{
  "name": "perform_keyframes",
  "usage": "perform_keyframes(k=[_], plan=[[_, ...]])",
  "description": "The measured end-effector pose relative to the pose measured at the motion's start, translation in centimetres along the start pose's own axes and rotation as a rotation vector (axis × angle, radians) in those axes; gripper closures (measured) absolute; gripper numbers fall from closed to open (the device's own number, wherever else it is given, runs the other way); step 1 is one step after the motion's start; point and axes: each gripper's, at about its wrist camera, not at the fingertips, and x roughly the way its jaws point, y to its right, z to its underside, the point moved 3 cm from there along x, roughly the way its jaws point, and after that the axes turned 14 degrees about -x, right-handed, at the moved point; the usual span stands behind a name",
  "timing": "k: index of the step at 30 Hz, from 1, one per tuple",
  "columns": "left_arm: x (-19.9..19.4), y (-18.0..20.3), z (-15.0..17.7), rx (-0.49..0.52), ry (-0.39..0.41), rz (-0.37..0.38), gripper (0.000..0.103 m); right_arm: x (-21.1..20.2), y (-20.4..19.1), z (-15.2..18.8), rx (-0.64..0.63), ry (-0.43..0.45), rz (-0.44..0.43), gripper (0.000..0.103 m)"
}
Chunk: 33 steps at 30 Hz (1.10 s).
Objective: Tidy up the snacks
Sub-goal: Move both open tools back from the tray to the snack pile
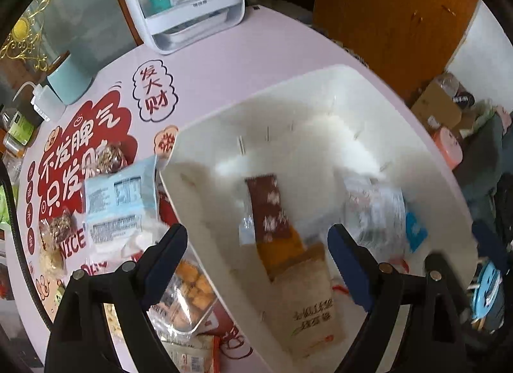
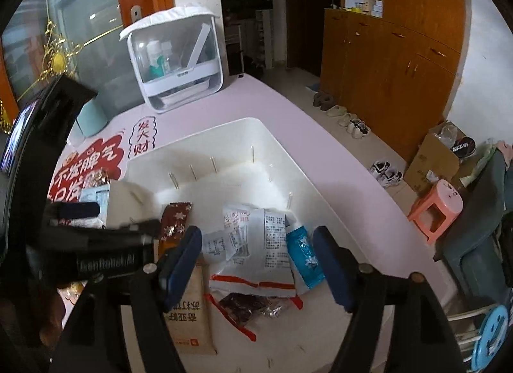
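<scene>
I had both sets of fingers spread and empty over the white bin (image 2: 279,135). The loose snacks lay outside it on the tabletop (image 1: 256,39), beyond its left wall, the pale blue packet (image 1: 117,203) with its long axis running away from me. My left gripper (image 1: 256,260) was nearer; the right gripper (image 2: 256,264) hung over packets already binned.

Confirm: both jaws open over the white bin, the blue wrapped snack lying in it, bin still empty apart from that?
Not empty apart from that. The right wrist view shows the white bin holding the blue wrapped snack plus a tan packet, white sachets and a dark red bar. Both pairs of jaws are open.
</scene>
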Motion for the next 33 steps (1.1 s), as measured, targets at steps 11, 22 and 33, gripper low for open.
perform_keyframes(k=[11, 22, 33], plan=[[-3.4, -0.6, 2.6, 0.082, 0.068, -0.015, 0.015, -1.3, -0.7, 0.1, 0.069, 0.014, 0.015, 0.030], [-8.1, -6.5, 4.1, 0.036, 0.129, -0.024, 0.015, -3.7, -6.1, -0.3, 0.059, 0.007, -0.025, 0.030], [-12.8, -19.0, 7.0, -0.100, 0.187, -0.042, 0.015, -7.8, -16.8, -1.7, -0.054, 0.089, -0.055, 0.030]])
